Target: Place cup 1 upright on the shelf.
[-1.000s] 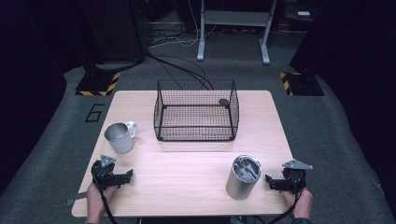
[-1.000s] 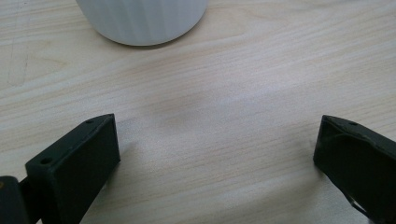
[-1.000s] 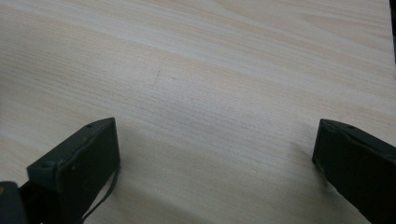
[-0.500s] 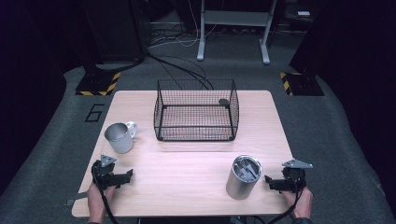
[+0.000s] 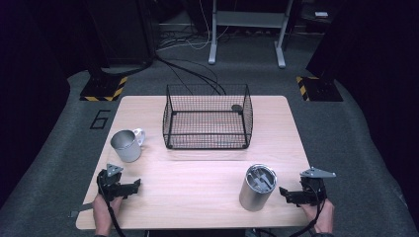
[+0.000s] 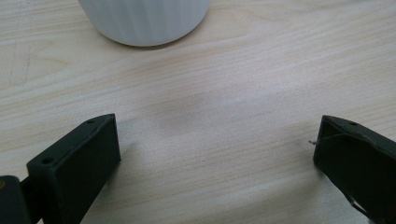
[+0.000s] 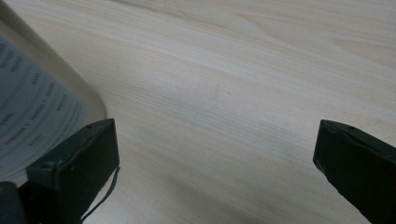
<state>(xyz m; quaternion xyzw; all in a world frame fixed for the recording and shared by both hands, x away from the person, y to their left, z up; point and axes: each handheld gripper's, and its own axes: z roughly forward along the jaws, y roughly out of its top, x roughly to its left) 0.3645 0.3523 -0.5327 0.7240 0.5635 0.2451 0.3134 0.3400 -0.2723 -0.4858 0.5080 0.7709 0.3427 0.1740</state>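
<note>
No visible displacement since the earlier frames. Left gripper [image 5: 132, 185] resting low at the left front of the pale wooden counter [image 5: 197, 170], jaws spread wide, holding nothing, just short of the ribbed white mug [image 5: 126, 144]. Right gripper [image 5: 285, 193] at the right front, jaws equally wide and empty, just beside the upright steel cylindrical canister [image 5: 257, 187]. Black wire basket [image 5: 207, 117] at the counter's far centre.

Bright table [image 5: 197, 173], dark surroundings, soft focus
</note>
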